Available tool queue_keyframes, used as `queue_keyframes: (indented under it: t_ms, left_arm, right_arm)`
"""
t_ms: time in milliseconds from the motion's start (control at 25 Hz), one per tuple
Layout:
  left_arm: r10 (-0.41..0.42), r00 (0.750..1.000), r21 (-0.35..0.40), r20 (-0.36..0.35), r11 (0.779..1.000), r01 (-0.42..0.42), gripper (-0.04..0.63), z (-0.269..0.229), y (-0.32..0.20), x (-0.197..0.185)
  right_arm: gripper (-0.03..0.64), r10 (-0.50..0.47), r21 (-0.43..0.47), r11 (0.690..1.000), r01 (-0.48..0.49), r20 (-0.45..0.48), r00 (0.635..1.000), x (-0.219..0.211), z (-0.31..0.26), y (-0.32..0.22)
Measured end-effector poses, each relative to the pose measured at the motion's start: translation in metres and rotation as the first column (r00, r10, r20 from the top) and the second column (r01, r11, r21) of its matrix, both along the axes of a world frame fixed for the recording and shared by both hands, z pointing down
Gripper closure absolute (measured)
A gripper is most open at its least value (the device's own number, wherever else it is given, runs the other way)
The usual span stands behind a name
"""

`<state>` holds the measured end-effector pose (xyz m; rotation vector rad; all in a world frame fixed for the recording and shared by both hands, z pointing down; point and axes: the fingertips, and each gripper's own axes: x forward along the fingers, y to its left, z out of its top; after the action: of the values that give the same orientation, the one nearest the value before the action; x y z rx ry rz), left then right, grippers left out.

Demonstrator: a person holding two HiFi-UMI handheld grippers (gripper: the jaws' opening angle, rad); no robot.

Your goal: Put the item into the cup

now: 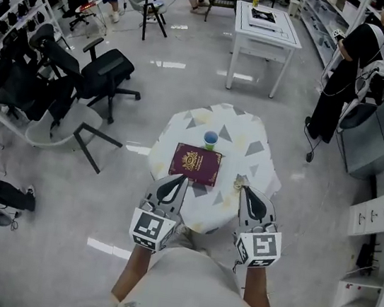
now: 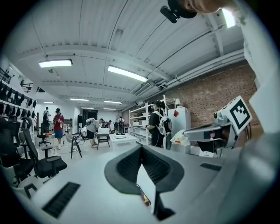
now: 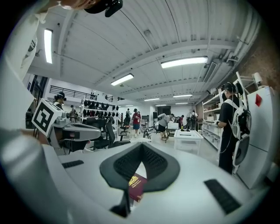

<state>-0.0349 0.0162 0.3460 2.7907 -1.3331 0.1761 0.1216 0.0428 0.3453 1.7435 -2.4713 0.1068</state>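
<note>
A small table with a grey-and-white patterned cloth (image 1: pixel 252 133) stands in front of me. A maroon booklet with a gold crest (image 1: pixel 195 164) lies flat at its middle, and a small blue-and-green cup (image 1: pixel 210 140) stands upright just behind it. A tiny pale item (image 1: pixel 237 183) rests on the cloth by the right gripper's tip. My left gripper (image 1: pixel 173 182) hovers at the booklet's near-left corner, shut and empty. The right gripper (image 1: pixel 243 191) hangs at the near right, also shut and empty. The booklet shows below the jaws in the right gripper view (image 3: pixel 135 186) and as a sliver in the left gripper view (image 2: pixel 144 199).
Black office chairs (image 1: pixel 100 71) crowd the floor to the left. A white table (image 1: pixel 264 31) stands farther back. A person in black with a backpack (image 1: pixel 350 73) stands at the right beside shelving (image 1: pixel 380 234). More people are at the far end of the room.
</note>
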Motion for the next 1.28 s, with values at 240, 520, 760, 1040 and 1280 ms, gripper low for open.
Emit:
queue_keyframes:
  t_ms: [240, 520, 760, 1040, 1280]
  left_arm:
    - [0.051, 0.999, -0.003, -0.012, 0.999, -0.052, 0.583, 0.003, -0.05, -0.015]
    - [0.103, 0.994, -0.026, -0.048, 0.994, -0.104, 0.583, 0.021, -0.095, -0.035]
    - [0.089, 0.994, -0.065, -0.07, 0.994, -0.093, 0.583, 0.04, -0.118, -0.041]
    - [0.049, 0.997, -0.083, -0.052, 0.995, -0.053, 0.583, 0.054, -0.143, -0.037]
    - [-0.006, 1.0, -0.096, -0.012, 0.995, 0.005, 0.583, 0.058, -0.166, -0.019]
  right_arm:
    - [0.612, 0.041, -0.014, 0.999, -0.041, -0.027, 0.999, -0.02, 0.003, -0.042]
    - [0.612, 0.07, -0.033, 0.997, -0.073, -0.083, 0.994, -0.045, 0.014, -0.078]
    - [0.612, 0.072, -0.068, 0.995, -0.078, -0.097, 0.993, -0.045, 0.027, -0.104]
    - [0.612, 0.037, -0.087, 0.995, -0.044, -0.085, 0.996, -0.038, 0.042, -0.136]
    - [0.612, -0.04, -0.106, 0.994, 0.034, -0.057, 0.998, -0.028, 0.053, -0.166]
